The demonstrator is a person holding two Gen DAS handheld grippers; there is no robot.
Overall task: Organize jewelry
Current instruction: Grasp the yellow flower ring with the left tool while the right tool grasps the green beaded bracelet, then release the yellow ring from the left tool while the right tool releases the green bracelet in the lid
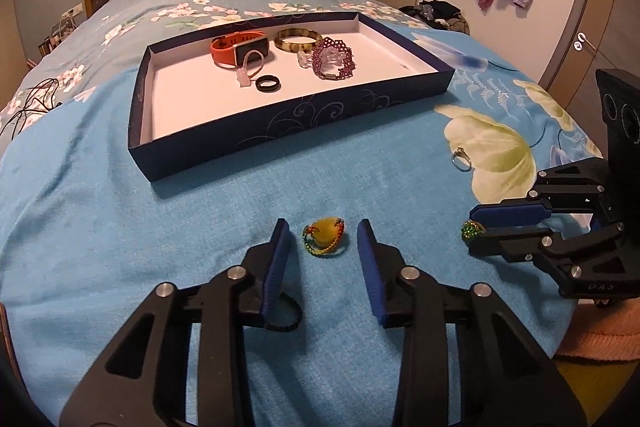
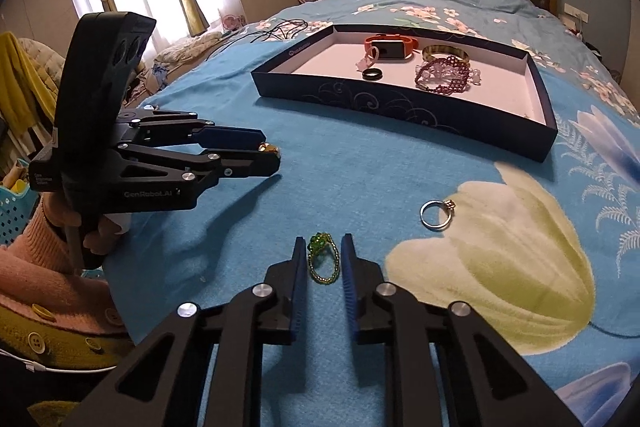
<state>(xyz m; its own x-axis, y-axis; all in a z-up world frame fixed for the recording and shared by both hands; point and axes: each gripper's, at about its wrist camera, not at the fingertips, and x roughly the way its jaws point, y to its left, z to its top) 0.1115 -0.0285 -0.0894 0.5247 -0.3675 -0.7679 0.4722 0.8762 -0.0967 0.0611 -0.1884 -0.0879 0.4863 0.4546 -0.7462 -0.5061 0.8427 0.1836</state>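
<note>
bed: blue floral blanket under everything; both grippers low over its near part
tray: dark blue shallow box, white inside; well beyond both sets of fingers; nearer the left pair
tray contents: orange watch; tortoise bangle; purple beaded bracelet; black ring; small pale charm on a loop; all well ahead of the fingers, none touched
left gripper: fingers at medium gap, not wide; straddling the yellow-stone ring; visible space between each pad and the ring; no pad pressing on it; not gripped
right gripper: fingers narrow; green beaded ring between them; left pad looks about touching the band, right pad just beside it; cannot tell if it is truly clamped; ring lies on the blanket
person: pink sleeve; hand on the left gripper handle, seen from the right wrist view
black braided loop: on the blanket beside and partly behind the left gripper's left finger, back toward its base
yellow-stone ring: beaded red-green-yellow band; flat on the blanket; centred between the left fingertips
green beaded ring: green cluster top pointing away; between the right fingertips
silver ring: small stone; on a pale flower print; ahead and to the right of the right fingers, apart from them
</note>
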